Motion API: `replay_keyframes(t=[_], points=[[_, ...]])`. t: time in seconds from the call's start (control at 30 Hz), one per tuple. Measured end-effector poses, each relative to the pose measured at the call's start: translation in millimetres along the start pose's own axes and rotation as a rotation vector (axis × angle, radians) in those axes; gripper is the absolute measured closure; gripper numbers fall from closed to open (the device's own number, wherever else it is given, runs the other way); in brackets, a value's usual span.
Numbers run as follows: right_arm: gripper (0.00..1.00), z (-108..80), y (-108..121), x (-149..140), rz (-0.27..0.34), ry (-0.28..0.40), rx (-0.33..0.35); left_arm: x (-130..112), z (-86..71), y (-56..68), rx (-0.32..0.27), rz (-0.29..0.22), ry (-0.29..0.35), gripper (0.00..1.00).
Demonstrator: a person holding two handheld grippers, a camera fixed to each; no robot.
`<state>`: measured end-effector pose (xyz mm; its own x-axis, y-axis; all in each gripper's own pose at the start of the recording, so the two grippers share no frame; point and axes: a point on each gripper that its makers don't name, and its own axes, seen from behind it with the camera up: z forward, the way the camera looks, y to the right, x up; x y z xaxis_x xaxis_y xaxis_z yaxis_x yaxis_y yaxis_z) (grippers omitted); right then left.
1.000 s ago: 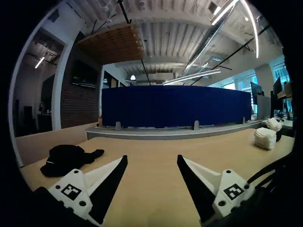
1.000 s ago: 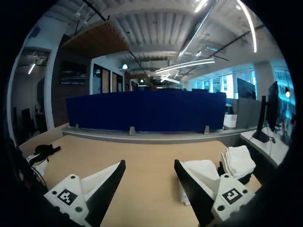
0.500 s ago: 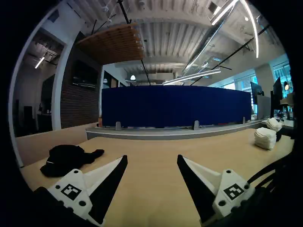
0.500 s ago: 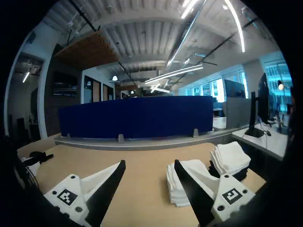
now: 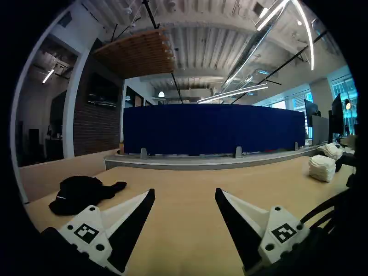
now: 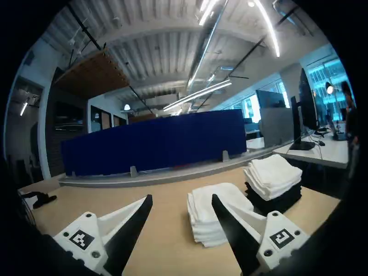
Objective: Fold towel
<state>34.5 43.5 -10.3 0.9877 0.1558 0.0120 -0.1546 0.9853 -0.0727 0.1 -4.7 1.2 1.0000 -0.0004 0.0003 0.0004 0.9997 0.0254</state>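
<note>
Right gripper view puts the white towel stack (image 6: pixel 203 215) just ahead of the right gripper (image 6: pixel 181 198), slightly rightward; the left gripper (image 5: pixel 184 191) sits farther off. Both gape wide, empty.

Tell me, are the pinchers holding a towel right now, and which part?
Nothing is held. The left gripper and the right gripper are both open; the folded white towels lie on the table ahead of the right one.
</note>
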Motion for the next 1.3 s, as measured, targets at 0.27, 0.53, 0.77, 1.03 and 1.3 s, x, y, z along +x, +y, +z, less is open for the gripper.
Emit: replay_keyframes(t=[0.27,0.53,0.77,1.03,1.3], points=[[0.0,7.2,5,-9,0.038,0.006,0.003,0,-0.1,-0.5,0.0,0.0,0.0,0.03],[0.0,12.7,-5,-21,0.026,0.003,0.039,1,-0.5,-0.2,0.0,0.0,0.0,0.03],[0.0,10.2,-18,-29,0.022,-0.002,0.061,0,-0.4,0.0,0.0,0.0,0.0,0.03],[0.0,9.5,-27,-35,-0.01,-0.01,0.071,0,0.2,-0.3,0.0,0.0,0.0,0.03],[0.0,12.0,-33,-38,-0.055,0.0,0.079,0,0.6,-0.7,0.0,0.0,0.0,0.03]])
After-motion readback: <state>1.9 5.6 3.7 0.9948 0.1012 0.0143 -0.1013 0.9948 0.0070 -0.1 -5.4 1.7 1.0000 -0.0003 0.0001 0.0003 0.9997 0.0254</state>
